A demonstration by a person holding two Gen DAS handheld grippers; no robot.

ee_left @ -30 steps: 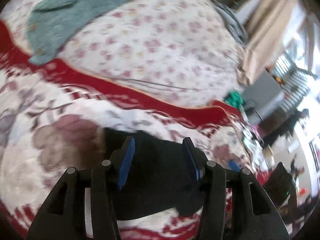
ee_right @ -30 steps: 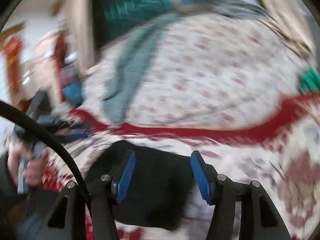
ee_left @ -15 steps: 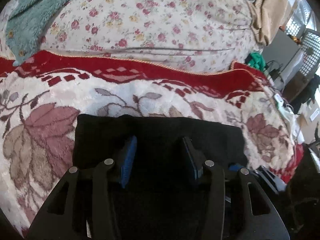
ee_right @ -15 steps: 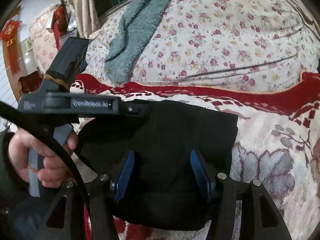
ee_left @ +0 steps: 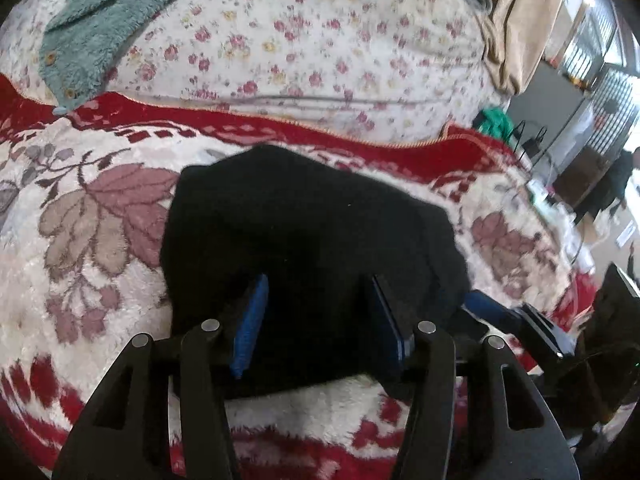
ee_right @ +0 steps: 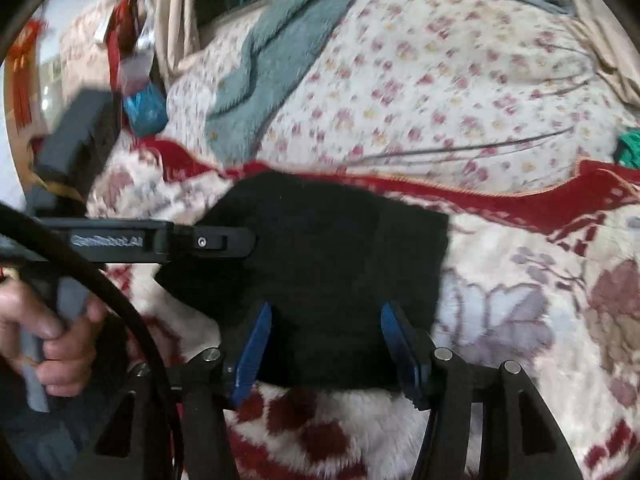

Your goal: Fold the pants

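Observation:
The black pants [ee_left: 300, 220] lie as a compact folded bundle on the red and white leaf-patterned blanket [ee_left: 92, 240]. My left gripper [ee_left: 318, 316] hangs over their near edge. Its jaws are opening, with black cloth beneath and between the blue pads [ee_left: 250, 324], which do not press it. My right gripper [ee_right: 326, 344] stands wide open over the near edge of the pants [ee_right: 340, 248], nothing pinched. The right wrist view shows the left gripper [ee_right: 236, 242] from the side, over the bundle's left part.
A teal fleece garment [ee_left: 104, 28] lies on the flowered quilt [ee_left: 312, 40] behind the blanket. Beige cloth [ee_left: 516, 20] hangs at the far right. In the right wrist view a hand [ee_right: 48, 340] grips the left tool's handle, and a black cable [ee_right: 104, 280] arcs past it.
Both grippers have sunk towards the pants. The left one has drawn back to the bundle's near edge and its jaws have widened a little. The right jaws stay equally wide.

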